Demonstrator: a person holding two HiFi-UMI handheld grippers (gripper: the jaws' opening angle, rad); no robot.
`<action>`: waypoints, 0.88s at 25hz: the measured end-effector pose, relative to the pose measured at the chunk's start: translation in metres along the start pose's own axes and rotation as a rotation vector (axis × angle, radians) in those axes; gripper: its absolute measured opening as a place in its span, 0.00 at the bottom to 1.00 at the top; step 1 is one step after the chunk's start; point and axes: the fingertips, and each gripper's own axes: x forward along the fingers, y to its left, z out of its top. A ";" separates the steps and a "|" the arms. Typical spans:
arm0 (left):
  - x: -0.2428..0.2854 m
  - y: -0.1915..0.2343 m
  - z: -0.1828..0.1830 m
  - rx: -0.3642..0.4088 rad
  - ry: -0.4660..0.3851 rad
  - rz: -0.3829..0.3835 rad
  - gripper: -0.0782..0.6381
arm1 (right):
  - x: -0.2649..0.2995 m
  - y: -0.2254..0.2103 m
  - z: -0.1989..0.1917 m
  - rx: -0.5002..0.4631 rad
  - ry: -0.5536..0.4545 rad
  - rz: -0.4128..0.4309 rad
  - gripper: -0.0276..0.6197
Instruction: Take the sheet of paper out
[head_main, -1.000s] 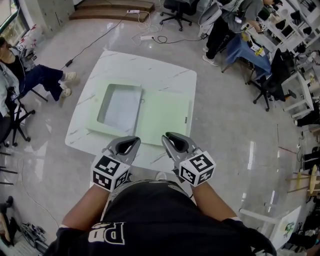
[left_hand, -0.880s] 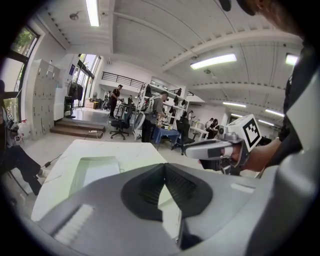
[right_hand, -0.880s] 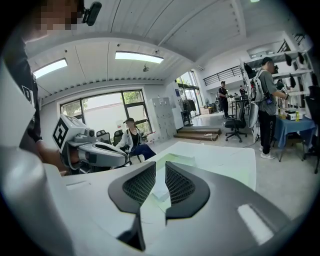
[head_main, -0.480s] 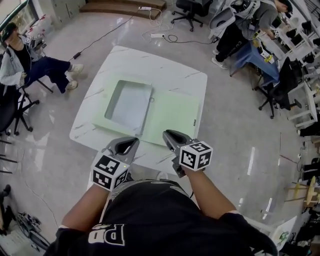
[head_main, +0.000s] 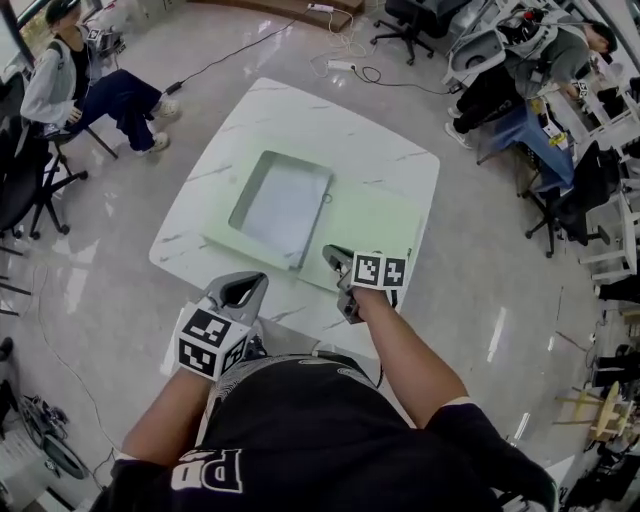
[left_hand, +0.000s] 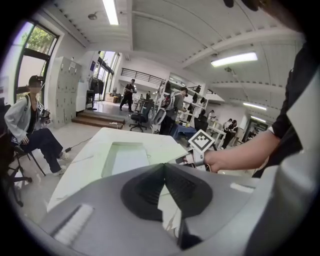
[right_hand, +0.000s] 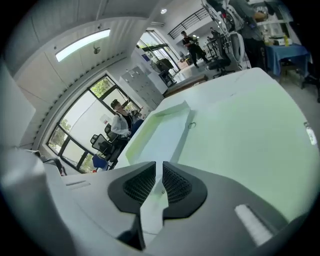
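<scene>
A pale green case (head_main: 365, 235) lies open on the white marble table (head_main: 300, 110). Its left half is a shallow tray that holds a grey-white sheet of paper (head_main: 282, 205), also seen in the left gripper view (left_hand: 127, 157) and the right gripper view (right_hand: 165, 135). My right gripper (head_main: 332, 254) is stretched out over the near edge of the green lid (right_hand: 240, 130), jaws almost together with nothing between them (right_hand: 159, 167). My left gripper (head_main: 248, 286) hangs back near my body, short of the table edge, its jaw tips touching (left_hand: 164, 165).
A seated person (head_main: 85, 80) and black chairs (head_main: 20, 170) are to the left of the table. More people sit at desks at the back right (head_main: 520, 60). Cables and a power strip (head_main: 340, 62) lie on the glossy floor behind the table.
My right gripper has reached forward from beside my body to the near edge of the green lid and rolled its marker cube upward. The left gripper has stayed near my body.
</scene>
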 end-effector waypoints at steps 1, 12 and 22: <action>-0.001 0.004 -0.002 -0.005 0.001 0.005 0.19 | 0.010 -0.005 -0.001 0.021 0.018 -0.005 0.10; -0.013 0.038 -0.017 -0.030 0.025 0.057 0.19 | 0.078 -0.027 -0.001 0.339 0.079 0.029 0.10; -0.019 0.050 -0.019 -0.055 0.032 0.080 0.19 | 0.092 -0.028 0.004 0.406 0.091 0.052 0.12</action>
